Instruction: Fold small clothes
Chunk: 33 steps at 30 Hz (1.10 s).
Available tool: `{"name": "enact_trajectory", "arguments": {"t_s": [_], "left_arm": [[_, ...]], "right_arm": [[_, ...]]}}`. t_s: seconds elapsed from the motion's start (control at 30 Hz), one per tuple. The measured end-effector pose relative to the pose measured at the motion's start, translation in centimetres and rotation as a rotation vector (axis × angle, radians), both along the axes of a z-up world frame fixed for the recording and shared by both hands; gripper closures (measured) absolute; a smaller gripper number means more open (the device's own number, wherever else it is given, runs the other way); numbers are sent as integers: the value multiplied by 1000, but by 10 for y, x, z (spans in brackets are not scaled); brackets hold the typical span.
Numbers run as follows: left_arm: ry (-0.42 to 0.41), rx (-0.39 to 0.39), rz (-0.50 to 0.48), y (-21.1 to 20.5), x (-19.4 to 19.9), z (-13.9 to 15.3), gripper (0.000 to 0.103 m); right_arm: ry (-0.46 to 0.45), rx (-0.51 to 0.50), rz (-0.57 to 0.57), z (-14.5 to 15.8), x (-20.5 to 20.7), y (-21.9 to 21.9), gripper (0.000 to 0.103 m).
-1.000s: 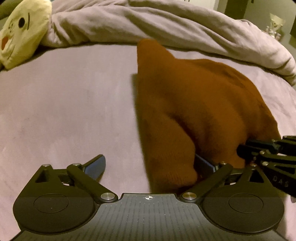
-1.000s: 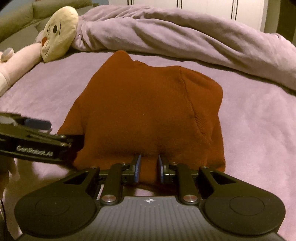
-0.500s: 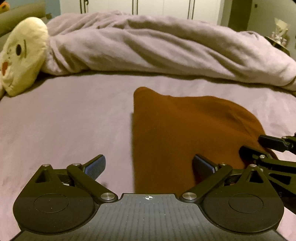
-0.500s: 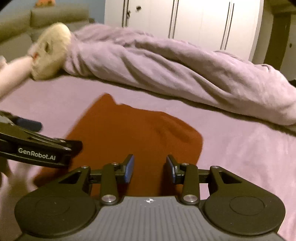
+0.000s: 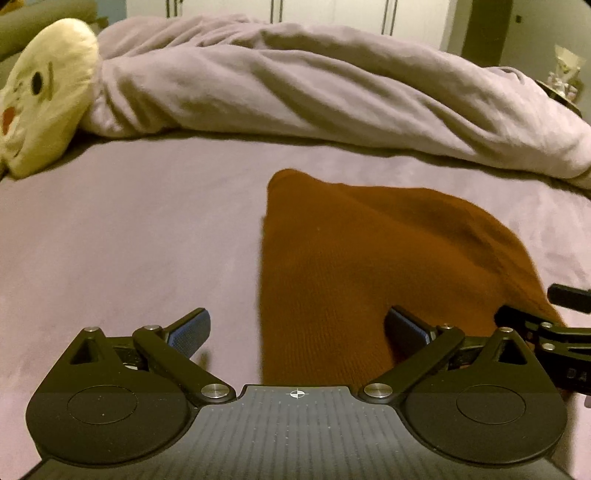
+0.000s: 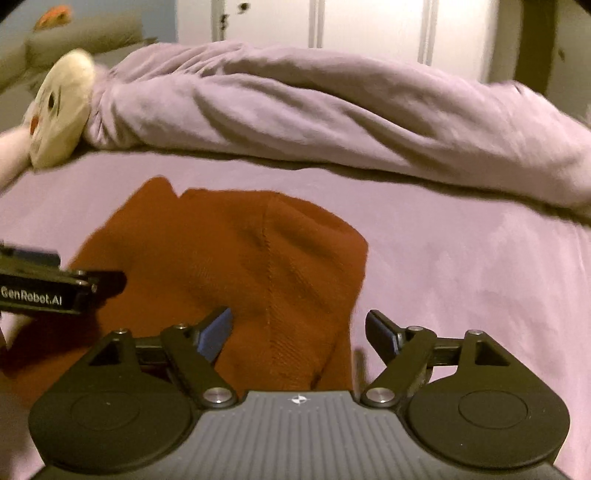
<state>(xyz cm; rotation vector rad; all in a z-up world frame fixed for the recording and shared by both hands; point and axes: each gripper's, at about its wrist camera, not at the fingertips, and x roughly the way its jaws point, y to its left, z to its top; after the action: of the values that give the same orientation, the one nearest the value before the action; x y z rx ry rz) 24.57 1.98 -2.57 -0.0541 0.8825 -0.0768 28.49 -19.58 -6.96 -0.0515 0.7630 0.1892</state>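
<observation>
A rust-brown knit garment [image 5: 369, 266] lies folded flat on the lilac bed sheet [image 5: 129, 240]. My left gripper [image 5: 297, 330] hovers over its near left edge, open wide, with its pads clear of the cloth. In the right wrist view the same garment [image 6: 236, 266] has a seam running down its middle. My right gripper [image 6: 299, 332] is above its near right edge; its jaws are opening, and cloth lies beneath them but is not pinched. Each gripper shows at the other's view edge: the right one [image 5: 554, 321], the left one [image 6: 55, 288].
A rumpled lilac duvet [image 5: 314, 85] lies across the far side of the bed. A cream plush toy [image 5: 40, 92] with a face rests at the far left. White wardrobe doors [image 6: 369, 26] stand behind. Bare sheet spreads left and right of the garment.
The right gripper, shut on the garment's near edge a second ago, has opened and let it go. Both grippers have drawn back and risen, and the garment now lies flatter.
</observation>
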Motion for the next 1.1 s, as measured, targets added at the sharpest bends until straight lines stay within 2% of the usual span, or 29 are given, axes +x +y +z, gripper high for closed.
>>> {"name": "enact_trajectory", "arguments": {"t_s": [0.13,0.27,0.33,0.4,0.53,0.63,0.7,0.73,0.93,1.1], "left_arm": [[-9,-8,36,16,-35,6,0],[26,-16,63,18,-43,-5,0],[10,36,36,12,-42,-6,0],[16,83,35,7,-43,0,0],[27,174,11,0,-60,10,0],[63,208,5,-4,-82,12,0],[81,200,-7,-7,-98,12,0],[89,193,-11,-8,-106,12,0],[131,169,-27,-17,-135,17,0],[159,187,-19,-19,-138,28,0]], "right_arm": [[-34,33,-32,17,-37,-15,25],[34,-1,-105,4,-53,-29,24],[56,-35,-119,-3,-52,-26,18],[28,-117,-100,-5,-52,-17,14],[53,-158,-103,6,-62,-12,14],[107,-161,-131,11,-79,-9,12],[157,-165,-126,9,-99,-4,8],[187,-161,-113,6,-111,-1,4],[313,-41,-66,9,-149,8,4],[265,-13,-29,31,-157,17,4]]}}
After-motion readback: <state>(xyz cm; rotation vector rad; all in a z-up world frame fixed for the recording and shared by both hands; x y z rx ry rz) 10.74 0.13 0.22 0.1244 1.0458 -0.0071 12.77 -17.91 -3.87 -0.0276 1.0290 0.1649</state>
